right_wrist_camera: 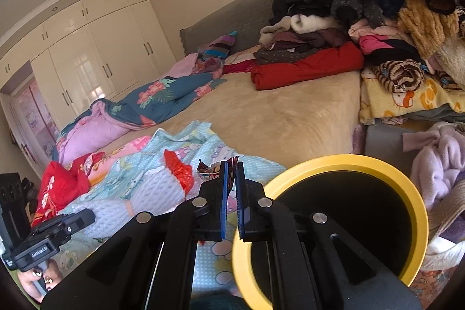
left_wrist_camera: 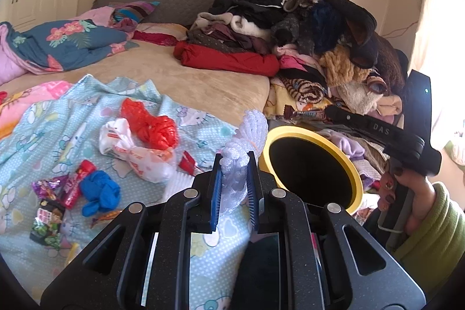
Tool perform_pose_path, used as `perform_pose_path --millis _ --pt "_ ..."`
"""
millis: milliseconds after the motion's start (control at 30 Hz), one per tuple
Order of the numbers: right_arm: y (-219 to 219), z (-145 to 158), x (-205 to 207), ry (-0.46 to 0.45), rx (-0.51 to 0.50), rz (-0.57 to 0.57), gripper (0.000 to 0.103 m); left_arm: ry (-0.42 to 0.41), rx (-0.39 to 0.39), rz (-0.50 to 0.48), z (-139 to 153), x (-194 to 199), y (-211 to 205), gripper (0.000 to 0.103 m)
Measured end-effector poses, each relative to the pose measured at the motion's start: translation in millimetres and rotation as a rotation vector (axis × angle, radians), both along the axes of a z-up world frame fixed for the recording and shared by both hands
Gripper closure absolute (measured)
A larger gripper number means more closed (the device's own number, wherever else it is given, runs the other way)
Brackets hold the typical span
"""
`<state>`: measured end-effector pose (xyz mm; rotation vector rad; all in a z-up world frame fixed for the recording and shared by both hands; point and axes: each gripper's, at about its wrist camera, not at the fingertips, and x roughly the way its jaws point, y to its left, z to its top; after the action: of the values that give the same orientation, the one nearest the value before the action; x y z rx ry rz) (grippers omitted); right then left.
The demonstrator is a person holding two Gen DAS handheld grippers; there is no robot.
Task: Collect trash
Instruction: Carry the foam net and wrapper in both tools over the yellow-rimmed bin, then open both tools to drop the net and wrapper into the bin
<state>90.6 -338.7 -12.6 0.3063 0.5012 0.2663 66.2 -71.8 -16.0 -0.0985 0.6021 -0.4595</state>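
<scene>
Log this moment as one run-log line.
left gripper: shut on white foam net | right gripper: shut on snack wrapper | yellow-rimmed bin: open, near both

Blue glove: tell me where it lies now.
In the left wrist view the blue glove lies low on the left, on the Hello Kitty blanket, between the red candy tube and the white plastic bag.

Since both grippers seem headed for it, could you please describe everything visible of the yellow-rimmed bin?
The yellow-rimmed bin is round and open-topped, with a broad, smooth yellow rim that looks like plastic and a black interior whose contents cannot be made out. It appears tilted in both views. It stands beside the bed's edge, below the pile of clothes. No gripper touches it; the left gripper holds white foam netting just left of its rim.
</scene>
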Motion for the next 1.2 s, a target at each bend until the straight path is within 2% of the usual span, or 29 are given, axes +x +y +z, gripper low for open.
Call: perform_pose_path --millis 667,1200 --pt "-72 -25 6 0.081 0.014 -0.217 0.098 0.069 0.028 -0.106 -24 12 -69 0.093" --pt "-105 -49 14 0.171 0.046 -0.298 0.097 0.115 0.071 -0.18 -46 26 -119 0.092"
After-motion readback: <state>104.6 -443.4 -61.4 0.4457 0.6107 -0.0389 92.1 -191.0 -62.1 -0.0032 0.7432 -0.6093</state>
